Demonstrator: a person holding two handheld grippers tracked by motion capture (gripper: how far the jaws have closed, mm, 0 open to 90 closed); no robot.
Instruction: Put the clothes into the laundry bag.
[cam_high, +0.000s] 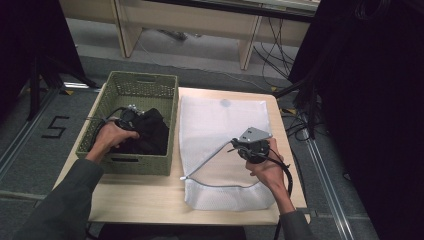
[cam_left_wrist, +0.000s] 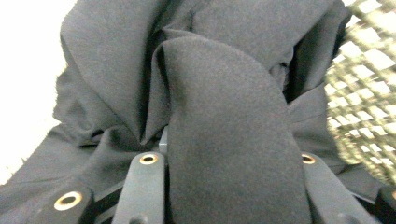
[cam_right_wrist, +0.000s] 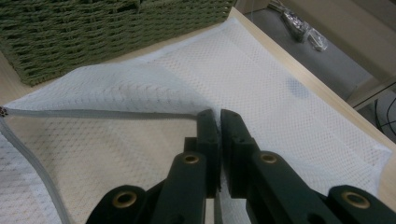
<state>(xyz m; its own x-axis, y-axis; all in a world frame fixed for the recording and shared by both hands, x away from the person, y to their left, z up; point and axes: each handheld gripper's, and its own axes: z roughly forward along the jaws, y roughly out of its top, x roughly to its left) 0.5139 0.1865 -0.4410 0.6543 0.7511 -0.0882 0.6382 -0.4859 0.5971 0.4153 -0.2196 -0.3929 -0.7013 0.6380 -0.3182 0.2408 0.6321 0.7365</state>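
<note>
A black garment (cam_high: 152, 132) lies bunched inside a green woven basket (cam_high: 142, 77) on the table's left side. My left gripper (cam_high: 129, 116) reaches into the basket, and a thick fold of the black garment (cam_left_wrist: 224, 116) sits pinched between its jaws, with the basket wall (cam_left_wrist: 364, 107) close on the right. A white mesh laundry bag (cam_high: 220, 125) lies flat to the right of the basket. My right gripper (cam_high: 235, 145) is shut on the bag's upper zippered edge and holds it raised, so the mouth gapes toward the basket. In the right gripper view the jaws (cam_right_wrist: 219, 116) meet on the mesh bag (cam_right_wrist: 261, 84).
The light wooden table (cam_high: 150, 200) ends just past the bag on the right and front. The basket (cam_right_wrist: 93, 32) stands against the bag's left edge. Beyond the table are grey floor, wooden furniture legs, cables and dark curtains at both sides.
</note>
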